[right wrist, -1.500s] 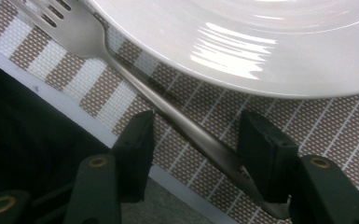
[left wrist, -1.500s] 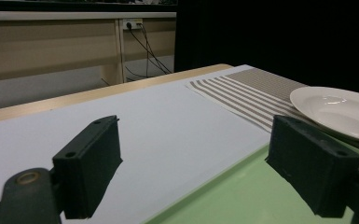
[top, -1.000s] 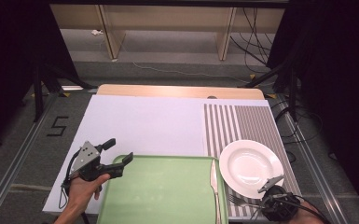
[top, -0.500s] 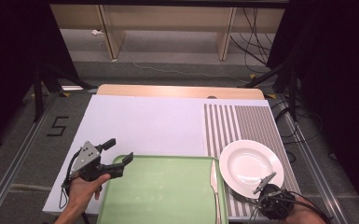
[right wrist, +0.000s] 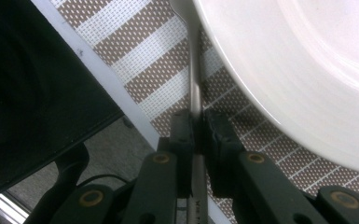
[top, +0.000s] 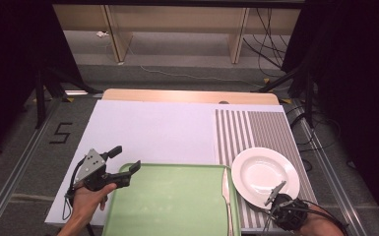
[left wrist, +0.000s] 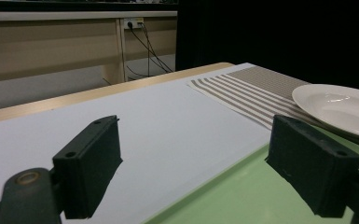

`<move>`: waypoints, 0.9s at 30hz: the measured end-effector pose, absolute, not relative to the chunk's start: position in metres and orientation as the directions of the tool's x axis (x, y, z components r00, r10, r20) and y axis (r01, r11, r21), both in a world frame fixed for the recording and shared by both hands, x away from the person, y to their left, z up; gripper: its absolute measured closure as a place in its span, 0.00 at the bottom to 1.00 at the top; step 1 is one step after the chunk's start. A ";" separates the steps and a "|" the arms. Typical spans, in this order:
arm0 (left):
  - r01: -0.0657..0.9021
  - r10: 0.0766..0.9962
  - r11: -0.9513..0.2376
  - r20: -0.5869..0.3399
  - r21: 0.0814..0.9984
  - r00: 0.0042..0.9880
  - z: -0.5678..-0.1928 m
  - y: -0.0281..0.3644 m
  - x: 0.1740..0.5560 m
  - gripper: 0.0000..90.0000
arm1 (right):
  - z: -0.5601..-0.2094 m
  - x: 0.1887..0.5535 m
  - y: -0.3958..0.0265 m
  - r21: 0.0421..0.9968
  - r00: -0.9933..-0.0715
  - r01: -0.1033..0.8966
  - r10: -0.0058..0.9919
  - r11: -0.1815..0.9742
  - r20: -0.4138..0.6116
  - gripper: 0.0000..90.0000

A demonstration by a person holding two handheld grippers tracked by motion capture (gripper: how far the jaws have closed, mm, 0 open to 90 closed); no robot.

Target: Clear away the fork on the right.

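Across the table [top: 152, 128] a white sheet covers most of the top, with a bare wooden edge along the far side. Striped placemat [top: 256, 132], brown and white, lies on the right part, its left edge against the white sheet.

Green tray [top: 177, 201] sits at the near edge, centre, overlapping the white sheet; its right rim runs just beside the placemat. Pale knife [top: 226, 196] lies lengthwise along the tray's right side, blade end pointing away from the person.

White plate [top: 265, 174] rests on the near part of the placemat, just right of the tray. In the left gripper view the plate [left wrist: 340, 105] shows at far right, past the tray's corner [left wrist: 242, 191].

Left gripper [top: 120, 164], held in the person's left hand [top: 91, 199], hovers at the tray's far-left corner. Jaws spread wide, nothing between them; one sits over the white sheet, the other over the green tray.

Right gripper [top: 278, 189], at the near right by the plate's near rim, is clenched on a slim metal utensil [right wrist: 195, 93]. In the right gripper view the jaws pinch its handle, and the shaft runs forward along the plate's edge [right wrist: 279, 93] over the placemat [right wrist: 135, 60]. Its far end is cut off at the frame edge; cannot tell what kind of utensil it is.
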State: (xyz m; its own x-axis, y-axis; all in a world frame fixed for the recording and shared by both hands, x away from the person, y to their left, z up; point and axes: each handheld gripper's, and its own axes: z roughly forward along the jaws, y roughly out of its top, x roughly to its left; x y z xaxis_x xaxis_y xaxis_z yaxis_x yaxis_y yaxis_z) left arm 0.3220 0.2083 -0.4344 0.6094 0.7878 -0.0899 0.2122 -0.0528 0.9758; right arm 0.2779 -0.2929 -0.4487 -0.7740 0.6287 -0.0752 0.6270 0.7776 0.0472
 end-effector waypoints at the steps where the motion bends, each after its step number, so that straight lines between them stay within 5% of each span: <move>1: 0.212 0.788 -0.053 -0.090 0.976 0.609 -0.434 0.208 0.322 0.18 | -0.449 0.278 -0.293 0.051 -0.786 0.611 0.613 0.790 -0.079 0.92; 27: 0.208 0.786 -0.045 -0.093 0.977 0.611 -0.435 0.208 0.322 0.18 | -0.444 0.270 -0.277 0.077 -0.809 0.575 0.580 0.814 -0.095 0.93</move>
